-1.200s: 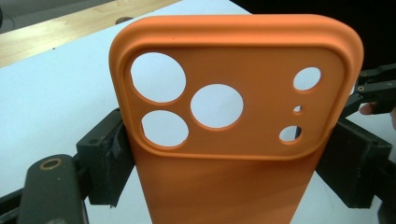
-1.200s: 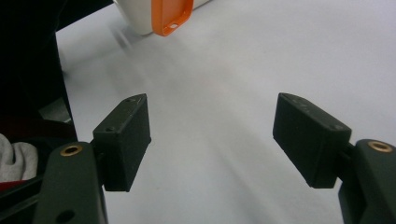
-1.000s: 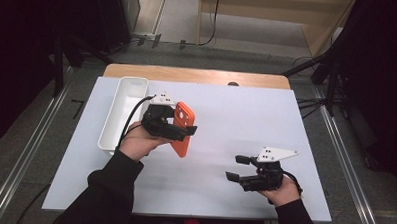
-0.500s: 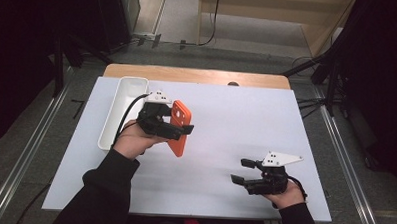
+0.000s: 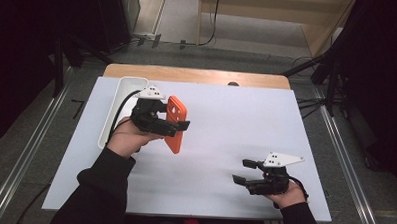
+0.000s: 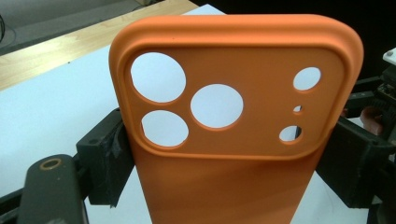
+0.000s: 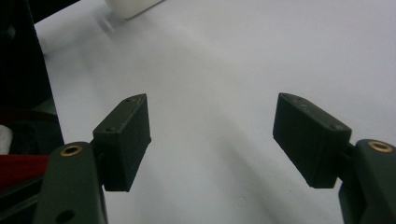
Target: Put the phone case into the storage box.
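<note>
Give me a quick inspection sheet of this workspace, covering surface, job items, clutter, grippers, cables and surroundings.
Surface: white table top, wooden strip along the far edge.
Job's things: orange phone case, held off the table; its camera cutouts face the left gripper view.
Clutter: white tray at the table's left; small dark object at the far edge, too small to identify.
Grippers: left gripper clamped on the case's sides; right gripper open, holding nothing.
Cables: black cable trails from the left gripper across the tray.
Surroundings: grey floor, metal rails, dark stands.
</note>
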A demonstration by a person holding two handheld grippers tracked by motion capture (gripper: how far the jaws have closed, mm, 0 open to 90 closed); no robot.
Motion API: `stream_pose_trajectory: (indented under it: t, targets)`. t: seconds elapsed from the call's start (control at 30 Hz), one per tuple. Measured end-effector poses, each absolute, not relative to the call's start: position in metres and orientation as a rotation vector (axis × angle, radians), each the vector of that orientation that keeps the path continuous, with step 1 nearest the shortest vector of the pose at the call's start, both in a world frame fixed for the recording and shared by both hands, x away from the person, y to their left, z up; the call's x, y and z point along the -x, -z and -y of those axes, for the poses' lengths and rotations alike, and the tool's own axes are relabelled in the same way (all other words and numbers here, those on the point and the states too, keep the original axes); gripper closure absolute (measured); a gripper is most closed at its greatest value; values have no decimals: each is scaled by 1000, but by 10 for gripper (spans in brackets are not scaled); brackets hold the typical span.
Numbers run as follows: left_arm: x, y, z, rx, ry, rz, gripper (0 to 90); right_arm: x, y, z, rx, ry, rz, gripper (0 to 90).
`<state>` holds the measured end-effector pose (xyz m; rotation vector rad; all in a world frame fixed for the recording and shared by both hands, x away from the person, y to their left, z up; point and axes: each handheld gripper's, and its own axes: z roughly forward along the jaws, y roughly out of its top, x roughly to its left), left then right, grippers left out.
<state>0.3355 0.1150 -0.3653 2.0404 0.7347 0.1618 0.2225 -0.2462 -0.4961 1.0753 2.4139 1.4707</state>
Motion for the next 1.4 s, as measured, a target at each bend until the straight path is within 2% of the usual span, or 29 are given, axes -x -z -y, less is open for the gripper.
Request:
stream_pose_trajectory:
  t: [0.77,1.4]
  targets:
    - [-337,339,-147,-1981,-220,-798,157,-222,495,246,-1076,-1488,-2413,264]
    - [-343,330,-173,-1922,-322,-907,157,-222,495,246,-1068,-1485,-2413,264]
